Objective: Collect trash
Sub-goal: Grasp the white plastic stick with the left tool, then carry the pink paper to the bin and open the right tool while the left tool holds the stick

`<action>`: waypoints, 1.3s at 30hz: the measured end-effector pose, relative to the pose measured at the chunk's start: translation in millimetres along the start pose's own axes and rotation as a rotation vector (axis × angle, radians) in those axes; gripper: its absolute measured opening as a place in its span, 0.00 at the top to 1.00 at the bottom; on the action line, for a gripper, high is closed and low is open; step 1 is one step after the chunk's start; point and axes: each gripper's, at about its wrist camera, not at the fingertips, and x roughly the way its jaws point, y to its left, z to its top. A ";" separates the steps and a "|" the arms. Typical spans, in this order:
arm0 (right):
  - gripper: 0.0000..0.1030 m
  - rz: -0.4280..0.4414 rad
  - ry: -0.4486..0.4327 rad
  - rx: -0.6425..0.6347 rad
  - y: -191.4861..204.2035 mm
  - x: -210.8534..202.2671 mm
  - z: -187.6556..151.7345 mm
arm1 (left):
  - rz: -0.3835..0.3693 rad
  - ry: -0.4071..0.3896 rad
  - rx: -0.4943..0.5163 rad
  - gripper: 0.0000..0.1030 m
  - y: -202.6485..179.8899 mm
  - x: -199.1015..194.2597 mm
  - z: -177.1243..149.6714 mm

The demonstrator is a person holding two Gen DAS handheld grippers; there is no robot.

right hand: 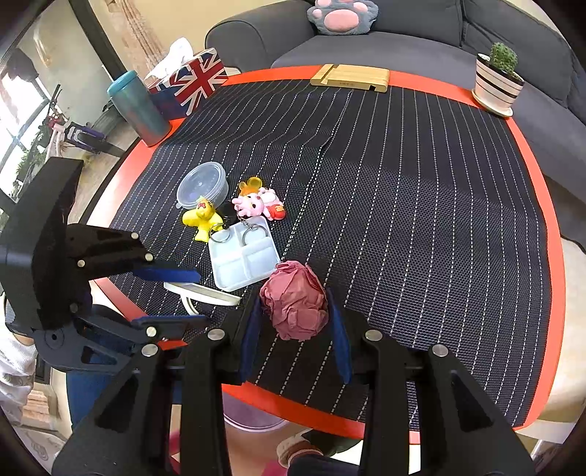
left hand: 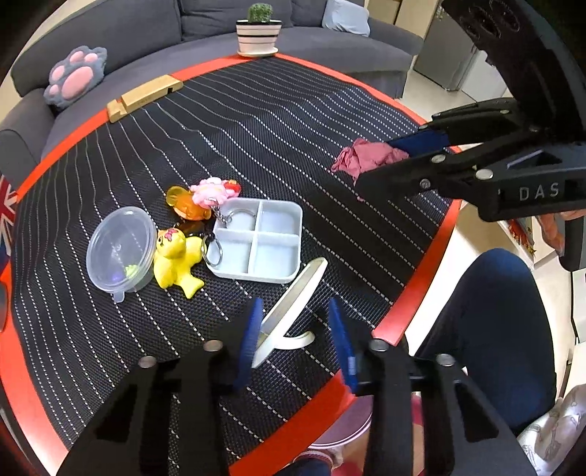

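A crumpled ball of pink paper (right hand: 295, 300) sits between the blue pads of the right gripper (right hand: 296, 331) near the front edge of a round table (right hand: 542, 205), over a black mat (right hand: 403, 205) with white dotted stripes. The jaws stand on either side of the ball; whether the pads actually press it cannot be told from the right wrist view, and in the left wrist view the same paper (left hand: 366, 157) shows at the tip of that gripper (left hand: 399, 161), partly hidden by its fingers.

The left gripper (left hand: 296, 337) is spread wide, holding nothing, with a white stand (left hand: 289, 311) (a slanted plate on a curved foot) lying on the mat between its pads without touching either.

Just beyond lie a white four-compartment tray (left hand: 256, 241), a yellow duck keychain (left hand: 175, 256), a pink toy keychain (left hand: 212, 192) and a clear lidded plastic container (left hand: 121, 247), clustered together. A potted cactus (left hand: 259, 29) and a wooden block (left hand: 144, 97) rest at the far rim, beside a grey sofa (left hand: 121, 22).
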 end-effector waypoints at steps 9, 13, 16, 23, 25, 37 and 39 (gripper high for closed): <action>0.66 0.011 -0.008 -0.005 3.2 1.6 -1.3 | 0.005 -0.007 -0.019 0.92 0.2 -4.0 -4.1; 0.66 0.015 -0.016 -0.012 5.2 -1.7 -2.3 | -0.004 -0.021 -0.031 0.93 -2.8 -9.9 -6.7; 0.66 0.017 -0.026 -0.020 8.2 -5.9 -3.7 | -0.008 -0.032 -0.031 0.93 -6.4 -16.2 -8.5; 0.66 0.023 -0.055 -0.037 18.0 -22.1 -13.2 | -0.008 -0.073 -0.050 0.93 -11.5 -37.7 -15.7; 0.66 0.026 -0.064 -0.046 21.5 -26.9 -17.1 | -0.016 -0.083 -0.057 0.93 -13.6 -44.4 -19.1; 0.66 0.037 -0.090 -0.118 53.5 -50.5 -47.5 | -0.007 -0.167 -0.080 0.93 -23.6 -84.4 -39.8; 0.66 0.042 -0.094 -0.131 59.3 -53.9 -51.8 | 0.000 -0.177 -0.084 0.93 -24.9 -89.9 -44.2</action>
